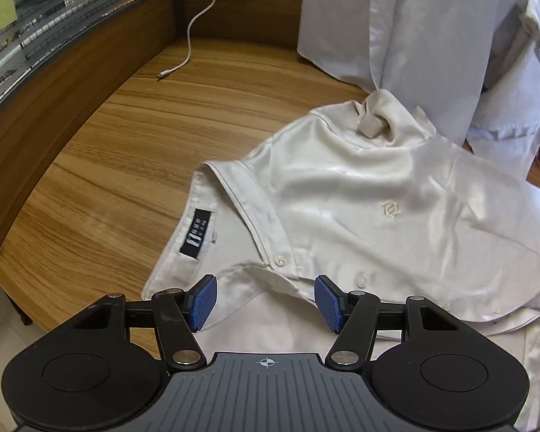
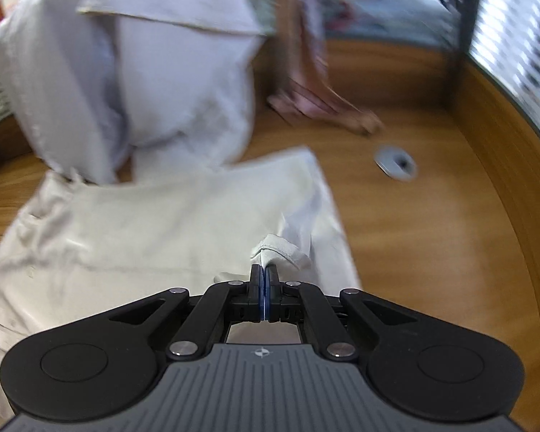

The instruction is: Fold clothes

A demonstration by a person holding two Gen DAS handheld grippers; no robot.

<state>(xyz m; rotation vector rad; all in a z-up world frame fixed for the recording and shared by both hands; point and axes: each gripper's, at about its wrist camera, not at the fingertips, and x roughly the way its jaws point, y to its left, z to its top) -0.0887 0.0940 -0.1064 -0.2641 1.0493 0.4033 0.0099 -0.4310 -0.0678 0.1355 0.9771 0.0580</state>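
Note:
A cream button-up shirt (image 1: 349, 187) lies front up on the wooden table, collar and black neck label toward me. My left gripper (image 1: 266, 300) hovers open just above the collar opening, blue pads on either side of the placket, holding nothing. In the right wrist view the same cream shirt (image 2: 154, 223) spreads across the table, and my right gripper (image 2: 264, 277) is shut on a bunched fold of its fabric near its right edge. That view is blurred by motion.
A pale blue shirt (image 1: 432, 25) hangs over the far side of the table, also in the right view (image 2: 126, 72). A white cable (image 1: 194, 25) trails on the table (image 1: 126, 144). A grey cable grommet (image 2: 396, 162) and pink patterned cloth (image 2: 306, 82) lie far right.

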